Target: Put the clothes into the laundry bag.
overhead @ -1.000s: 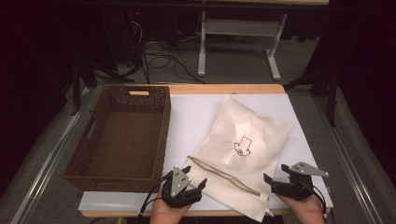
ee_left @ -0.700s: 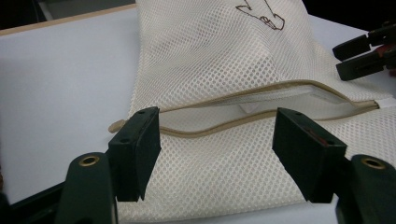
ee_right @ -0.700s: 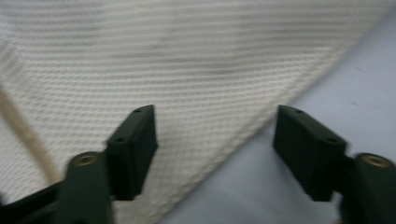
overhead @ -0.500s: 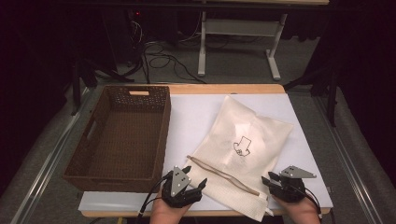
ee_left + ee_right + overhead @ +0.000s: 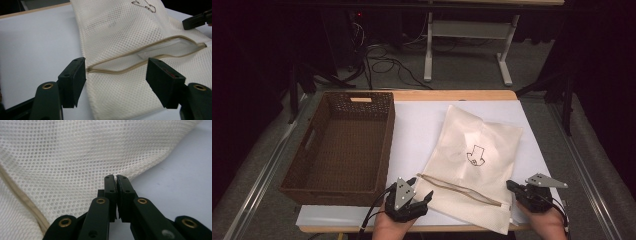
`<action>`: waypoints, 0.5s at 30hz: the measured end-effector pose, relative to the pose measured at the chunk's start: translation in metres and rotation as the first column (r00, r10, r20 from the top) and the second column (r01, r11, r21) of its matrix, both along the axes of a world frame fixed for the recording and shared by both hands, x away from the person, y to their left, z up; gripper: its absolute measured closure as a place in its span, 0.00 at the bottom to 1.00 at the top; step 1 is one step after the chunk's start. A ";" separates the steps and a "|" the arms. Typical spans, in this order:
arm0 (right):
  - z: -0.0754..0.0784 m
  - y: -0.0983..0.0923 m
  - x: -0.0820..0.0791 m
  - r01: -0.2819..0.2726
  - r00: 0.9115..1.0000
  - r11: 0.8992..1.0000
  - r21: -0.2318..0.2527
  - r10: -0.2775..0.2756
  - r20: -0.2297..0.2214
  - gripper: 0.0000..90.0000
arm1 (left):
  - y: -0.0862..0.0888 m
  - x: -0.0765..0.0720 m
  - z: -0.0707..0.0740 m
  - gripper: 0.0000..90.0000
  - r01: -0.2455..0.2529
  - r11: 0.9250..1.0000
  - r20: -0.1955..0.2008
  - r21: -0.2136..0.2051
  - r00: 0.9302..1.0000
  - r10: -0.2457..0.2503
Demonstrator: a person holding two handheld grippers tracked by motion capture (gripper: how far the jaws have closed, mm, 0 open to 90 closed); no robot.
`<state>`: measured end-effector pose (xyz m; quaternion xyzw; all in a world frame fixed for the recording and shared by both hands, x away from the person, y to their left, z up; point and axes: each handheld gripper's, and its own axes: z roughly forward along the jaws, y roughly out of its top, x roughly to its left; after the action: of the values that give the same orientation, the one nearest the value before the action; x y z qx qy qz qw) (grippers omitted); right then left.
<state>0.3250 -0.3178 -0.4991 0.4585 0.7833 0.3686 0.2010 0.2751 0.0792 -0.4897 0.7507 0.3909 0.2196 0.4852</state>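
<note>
A cream mesh bag [image 5: 472, 167] lies flat on the white sheet [image 5: 417, 125] that covers the table, right of centre in the high view, with a small black drawing [image 5: 476, 155] at its middle and its beige zipper [image 5: 460, 189] running across the near end, partly undone so that a pale gap shows between the two tapes; at 9 o'clock from the bag, just beside the sheet's left edge, stands a brown wicker basket [image 5: 384, 150], upright.

The left gripper [image 5: 408, 196] sits at the bag's 7 o'clock corner, its jaws spread wide and grasping nothing; in the left gripper view the left end of the zipper lies between the two jaws, just past their tips, the mesh passing beneath them.

The right gripper [image 5: 513, 189] sits at the bag's 5 o'clock corner; in the right gripper view its jaws are pressed together with only a hairline between the pads, their tips at the bag's edge, and whether any mesh is pinched there cannot be told.
</note>
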 end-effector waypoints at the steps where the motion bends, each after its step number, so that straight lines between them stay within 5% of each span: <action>1: 0.000 -0.003 0.001 0.011 1.000 1.000 0.001 -0.011 0.003 0.98 | 0.000 0.000 0.000 0.36 0.000 1.000 0.000 0.001 1.000 0.000; 15: 0.001 -0.038 0.028 0.114 0.993 0.992 -0.051 -0.112 0.038 0.99 | -0.002 0.000 0.000 0.36 0.005 1.000 -0.002 0.001 1.000 -0.005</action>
<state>0.3525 -0.3558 -0.4980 0.4902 0.7620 0.3435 0.2472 0.2756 0.0777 -0.4901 0.7520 0.3894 0.2177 0.4852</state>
